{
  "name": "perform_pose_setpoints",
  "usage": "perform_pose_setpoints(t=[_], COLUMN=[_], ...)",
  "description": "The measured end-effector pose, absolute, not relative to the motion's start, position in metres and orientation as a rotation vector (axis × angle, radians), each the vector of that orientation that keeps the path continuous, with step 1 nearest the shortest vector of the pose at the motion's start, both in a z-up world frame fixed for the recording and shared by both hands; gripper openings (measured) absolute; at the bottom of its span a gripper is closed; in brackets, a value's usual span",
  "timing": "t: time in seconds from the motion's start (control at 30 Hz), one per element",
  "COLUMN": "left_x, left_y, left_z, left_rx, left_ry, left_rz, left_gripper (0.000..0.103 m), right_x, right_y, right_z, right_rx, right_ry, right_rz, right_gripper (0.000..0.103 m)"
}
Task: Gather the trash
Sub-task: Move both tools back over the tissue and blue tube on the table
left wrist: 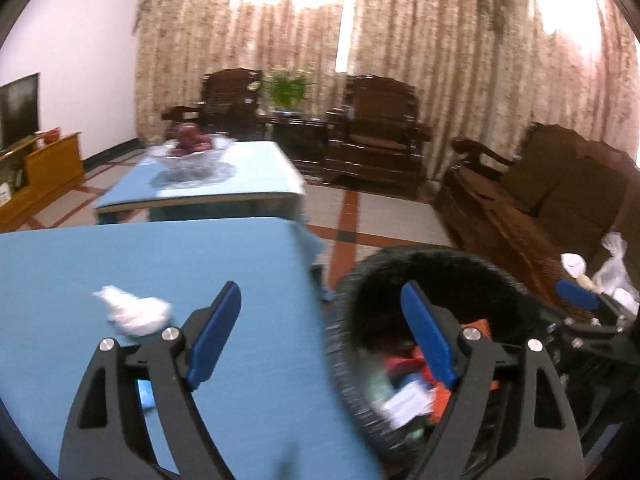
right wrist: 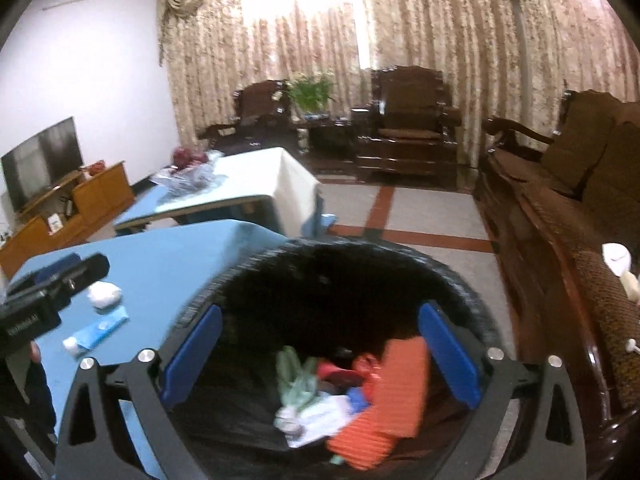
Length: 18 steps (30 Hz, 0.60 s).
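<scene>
A black trash bin (right wrist: 452,280) stands beside the blue table (right wrist: 168,264) and holds an orange packet (right wrist: 396,392), white paper and other scraps. My right gripper (right wrist: 320,356) is open and empty, right above the bin's mouth. My left gripper (left wrist: 324,340) is open and empty, over the table's right edge with its right finger over the bin (left wrist: 400,256). A crumpled white tissue (left wrist: 134,312) lies on the table (left wrist: 160,256) just left of the left finger. In the right wrist view the tissue (right wrist: 105,294) and a blue wrapper (right wrist: 102,330) lie on the table.
A second blue table (left wrist: 256,168) with a plastic bag and red fruit stands farther off. Dark wooden armchairs (left wrist: 376,128) and a wooden sofa (right wrist: 568,200) line the back and right. A TV on a wooden cabinet (right wrist: 64,208) is at the left. White items lie on the sofa (left wrist: 612,268).
</scene>
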State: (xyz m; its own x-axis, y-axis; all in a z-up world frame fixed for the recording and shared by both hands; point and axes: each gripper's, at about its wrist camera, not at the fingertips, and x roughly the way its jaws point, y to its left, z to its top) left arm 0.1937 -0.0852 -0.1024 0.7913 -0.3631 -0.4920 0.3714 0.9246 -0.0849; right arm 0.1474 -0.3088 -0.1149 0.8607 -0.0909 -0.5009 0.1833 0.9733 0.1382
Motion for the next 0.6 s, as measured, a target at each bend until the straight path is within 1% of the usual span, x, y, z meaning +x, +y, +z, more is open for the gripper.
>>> perform_pose_setpoints(t=[0.23, 0.37, 0.6], left_x=[0.188, 0.194, 0.202], left_y=[0.005, 0.047, 0.072], left_z=[-0.105, -0.117, -0.146], left_rx=[0.031, 0.025, 0.017], left_ry=[0.534, 0.576, 0.644], left_rz=[-0.22, -0.155, -0.132], left_gripper=[0.08, 0.08, 0.08], right_x=[0.164, 0.173, 0.19], right_y=[-0.243, -0.209, -0.173], right_z=[-0.109, -0.111, -0.124], right_rx=[0.191, 0.167, 0.153], right_ry=[0.503, 0.502, 0.52], right_rz=[-0.024, 0.026, 0.069], right_gripper=[0.097, 0.097, 0.097])
